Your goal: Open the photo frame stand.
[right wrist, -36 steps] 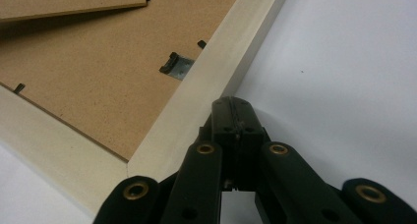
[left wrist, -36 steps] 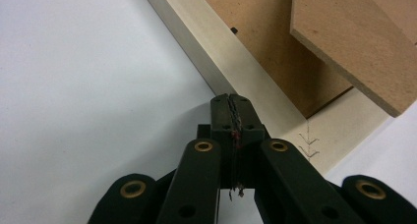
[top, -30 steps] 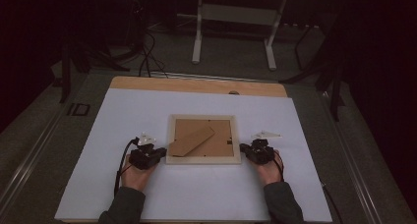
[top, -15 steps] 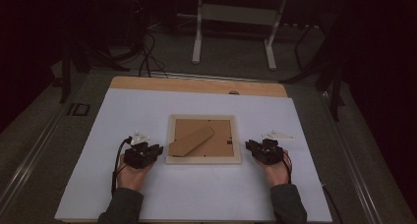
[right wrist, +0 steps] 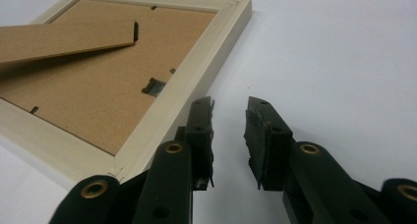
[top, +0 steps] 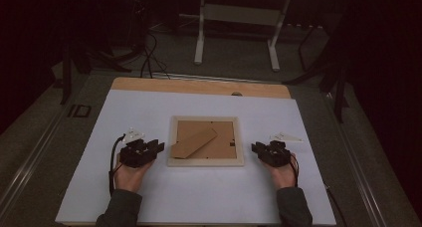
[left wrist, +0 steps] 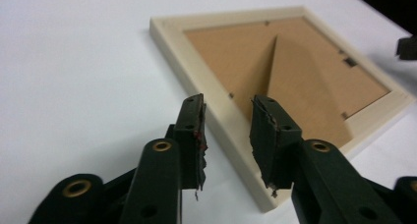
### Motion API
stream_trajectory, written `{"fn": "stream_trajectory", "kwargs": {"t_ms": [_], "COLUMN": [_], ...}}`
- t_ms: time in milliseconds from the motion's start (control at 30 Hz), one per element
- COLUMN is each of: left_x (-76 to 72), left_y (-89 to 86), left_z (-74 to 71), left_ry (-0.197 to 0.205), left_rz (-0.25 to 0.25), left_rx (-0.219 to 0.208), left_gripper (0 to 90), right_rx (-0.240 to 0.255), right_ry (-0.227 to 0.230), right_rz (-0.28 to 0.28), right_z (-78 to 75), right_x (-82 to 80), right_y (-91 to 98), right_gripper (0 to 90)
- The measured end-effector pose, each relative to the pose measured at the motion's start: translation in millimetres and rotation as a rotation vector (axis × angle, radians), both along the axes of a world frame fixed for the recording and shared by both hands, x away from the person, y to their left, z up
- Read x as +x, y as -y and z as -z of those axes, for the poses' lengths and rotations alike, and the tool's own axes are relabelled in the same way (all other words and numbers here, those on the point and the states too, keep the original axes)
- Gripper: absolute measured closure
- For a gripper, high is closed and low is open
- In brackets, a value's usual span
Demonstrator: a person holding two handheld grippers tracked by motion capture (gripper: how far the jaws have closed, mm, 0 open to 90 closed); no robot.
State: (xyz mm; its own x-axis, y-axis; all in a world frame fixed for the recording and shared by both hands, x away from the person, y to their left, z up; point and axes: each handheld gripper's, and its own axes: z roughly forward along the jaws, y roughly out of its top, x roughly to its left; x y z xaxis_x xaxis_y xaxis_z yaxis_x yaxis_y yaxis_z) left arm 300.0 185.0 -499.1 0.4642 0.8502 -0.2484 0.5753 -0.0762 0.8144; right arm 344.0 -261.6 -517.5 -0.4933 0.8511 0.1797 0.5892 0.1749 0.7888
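A pale wooden picture frame (top: 205, 162) lies face down in the middle of the white table top, its brown cardboard back and folded stand leg (top: 194, 143) facing up. My left gripper (top: 160, 148) sits just off the frame's left edge and my right gripper (top: 255, 148) just off its right edge. Both have just been opening their jaws. In the left gripper view the open left gripper (left wrist: 226, 106) has nothing between its pads, and the frame's rail (left wrist: 216, 94) runs past beyond them. In the right gripper view the open right gripper (right wrist: 230, 106) stands beside the frame's corner (right wrist: 162, 121).
The white sheet (top: 199, 197) covers a wooden table whose bare strip (top: 199, 86) shows at the far edge. On the dark floor beyond stand white desk legs (top: 200, 43) and cables (top: 147, 57). White surface stretches around the frame on all sides.
Both grippers have drawn outward from the frame's left and right edges, and their jaws have opened. The left one has risen slightly. The frame has stayed in place.
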Motion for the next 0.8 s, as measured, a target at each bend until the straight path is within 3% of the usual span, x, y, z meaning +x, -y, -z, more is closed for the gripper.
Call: {"fn": "stream_trajectory", "kwargs": {"t_ms": [267, 400, 800], "left_x": [0.3, 0.7, 12.7], "left_y": [13.2, 15.5, 26.1], "left_z": [-13.5, -22.8, -40.7], "left_ry": [0.007, 0.014, 0.008], "left_rz": [0.050, 0.055, 0.103], "left_rx": [0.006, -0.012, -0.008], "left_gripper": [60.1, 60.1, 56.2], "right_rx": [-0.002, -0.007, 0.011], "right_ry": [-0.003, -0.002, -0.004], "right_rz": [0.005, 0.006, -0.014], "right_z": [1.6, 1.0, -3.2], "right_x": [1.3, 0.8, 0.1], "right_y": [-2.3, -3.1, -2.7], "right_gripper": [68.0, 65.8, 62.1]}}
